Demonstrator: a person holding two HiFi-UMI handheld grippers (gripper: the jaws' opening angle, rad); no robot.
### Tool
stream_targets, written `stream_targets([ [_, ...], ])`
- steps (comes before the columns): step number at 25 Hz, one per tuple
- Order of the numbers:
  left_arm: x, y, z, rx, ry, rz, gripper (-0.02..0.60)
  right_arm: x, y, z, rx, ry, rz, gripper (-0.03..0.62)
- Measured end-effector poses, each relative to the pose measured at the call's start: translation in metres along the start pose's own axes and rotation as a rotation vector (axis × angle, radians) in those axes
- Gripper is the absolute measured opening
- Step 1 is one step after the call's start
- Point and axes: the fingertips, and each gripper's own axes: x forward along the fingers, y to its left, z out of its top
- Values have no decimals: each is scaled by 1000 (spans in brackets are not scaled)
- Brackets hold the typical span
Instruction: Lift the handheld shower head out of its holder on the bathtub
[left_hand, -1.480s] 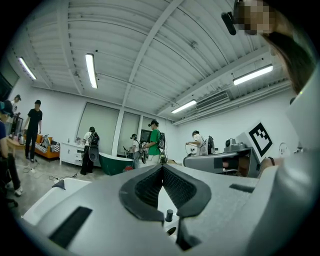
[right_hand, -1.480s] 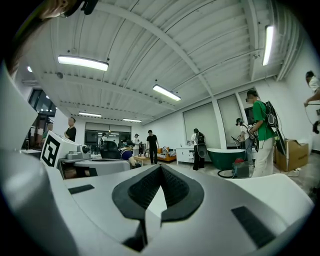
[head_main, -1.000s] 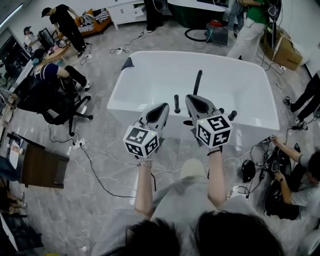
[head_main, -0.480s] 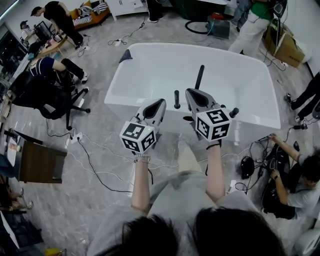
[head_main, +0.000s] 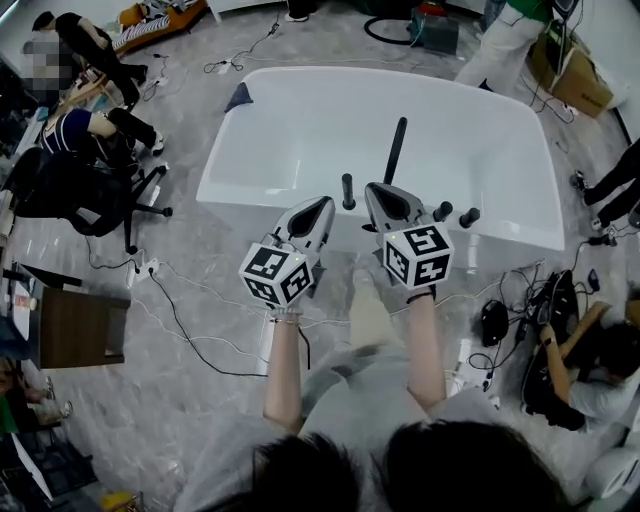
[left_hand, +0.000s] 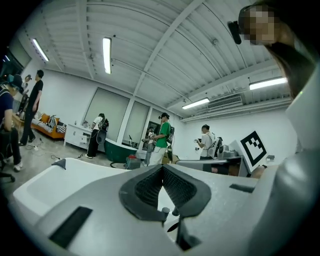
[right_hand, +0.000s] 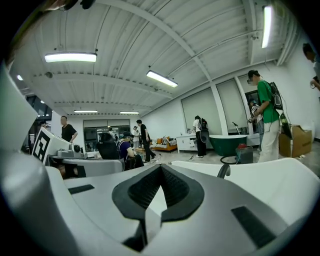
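white bathtub (head_main: 290, 140) fills the floor ahead of me. my left gripper (head_main: 322, 206) and right gripper (head_main: 383, 192) hang side by side over its near rim, each with jaws pressed together and nothing between them. black handheld shower head (head_main: 397, 148) stands in its holder on that rim, just beyond the right gripper's tips. small black knobs (head_main: 348, 190) flank it.

The right tool (head_main: 380, 193) hides the lower end of the shower head (head_main: 397, 150), so its holder cannot be seen.
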Motion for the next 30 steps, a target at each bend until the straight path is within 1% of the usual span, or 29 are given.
stream_targets([
  [4,10,12,-16,-28,12,15,6,13,-12,-9,-2,2,14,0],
  [8,23,25,-29,-35,42,19,6,32,-28,-15,39,-10,13,0],
  [15,51,50,-56,-60,84,42,6,74,-39,-43,-4,61,57,0],
  [19,56,66,-76,-85,111,62,6,89,-42,-70,23,92,71,2],
  [22,66,84,-84,-87,108,65,6,108,-53,-84,25,104,65,2],
  [23,68,88,-88,-89,111,66,6,113,-55,-89,27,109,64,5],
  [25,70,95,-98,-97,126,70,6,119,-57,-102,37,130,68,43],
  [30,75,109,-125,-123,161,80,5,132,-60,-135,33,186,77,65],
])
